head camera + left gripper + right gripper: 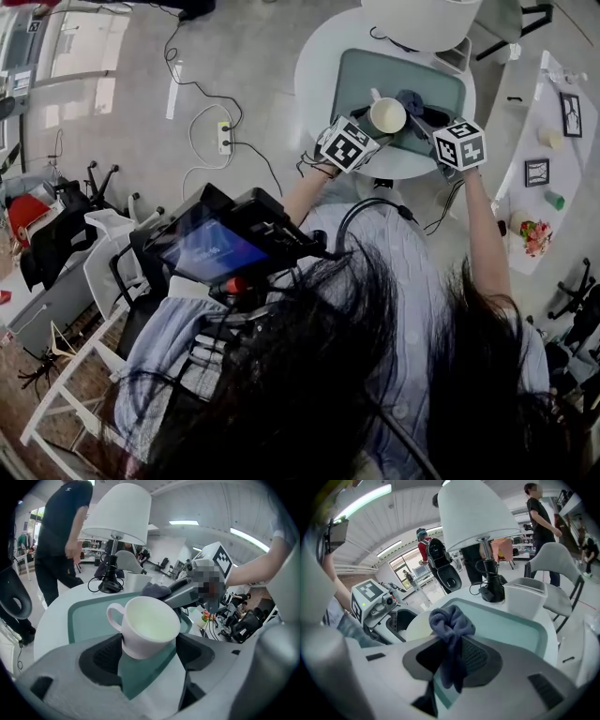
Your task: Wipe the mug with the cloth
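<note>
A white mug [146, 626] is held tilted above the green tray [89, 618], with my left gripper [149, 652] shut on its lower body; its handle points left. In the head view the mug [386, 116] shows its open mouth between both grippers. A dark blue cloth [451, 634] hangs bunched in my right gripper [451, 660], which is shut on it. The cloth [411, 101] sits just right of the mug, close to its rim. The right gripper [187, 591] reaches in behind the mug in the left gripper view. The mug [419, 626] lies pale behind the cloth in the right gripper view.
A round white table [323, 56] carries the tray [361, 75], a white-shaded lamp [480, 531] with a black base and a white box [526, 597]. A person walks beyond the table. Chairs, cables and a side table with small items surround it.
</note>
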